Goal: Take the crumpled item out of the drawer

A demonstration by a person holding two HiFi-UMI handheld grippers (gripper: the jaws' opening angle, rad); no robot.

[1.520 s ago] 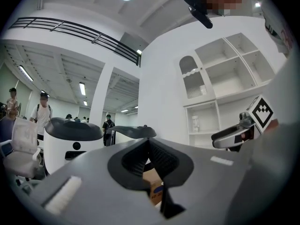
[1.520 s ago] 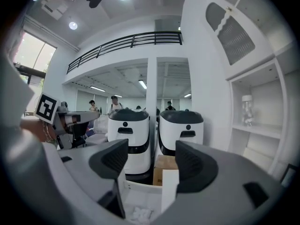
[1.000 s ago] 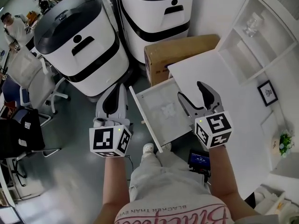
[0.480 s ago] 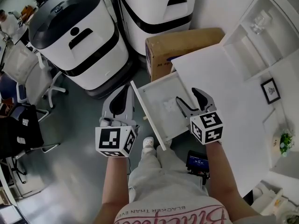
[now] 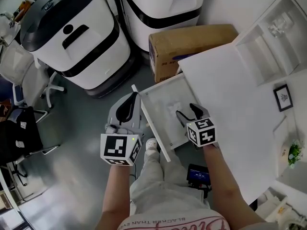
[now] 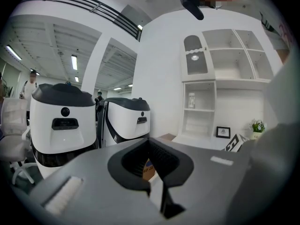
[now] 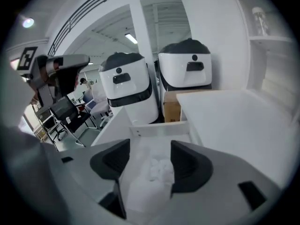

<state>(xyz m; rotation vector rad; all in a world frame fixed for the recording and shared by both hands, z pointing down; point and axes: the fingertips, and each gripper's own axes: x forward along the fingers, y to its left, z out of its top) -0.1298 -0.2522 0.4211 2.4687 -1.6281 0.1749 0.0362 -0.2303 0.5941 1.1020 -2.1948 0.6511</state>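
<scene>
Two grippers work at an open drawer [image 5: 159, 99] that is pulled out from under a white tabletop [image 5: 230, 95]. The right gripper [image 5: 186, 111] is lowered inside the drawer with its jaws apart. In the right gripper view the crumpled item [image 7: 159, 168], a small white wad, lies on the drawer floor in the gap between the two dark jaw pads. The pads are not closed on it, and whether either one touches it cannot be told. In the head view the wad [image 5: 173, 109] sits near the middle of the drawer, just at the tip of the jaw that is nearer the drawer front.

On either side of the wad the drawer floor is bare and white. The back wall is ahead of the jaws, and the tabletop's edge runs close along the right gripper's outer side. The drawer front [image 5: 152, 126] is a long thin rail running diagonally between the two grippers.

The left gripper [image 5: 132, 98] hangs outside the drawer, just beside that rail and over grey floor [image 5: 76, 143]. Its jaws are together with nothing between them. Its own view shows the pads meeting at the tips [image 6: 149, 146].

Beyond the drawer's far end stands a cardboard box [image 5: 192, 44]. Behind the box are two large white-and-black bins [image 5: 72, 37], close together. Open floor lies to the left of the left gripper. An office chair [image 5: 24, 75] is well apart at the far left edge.
</scene>
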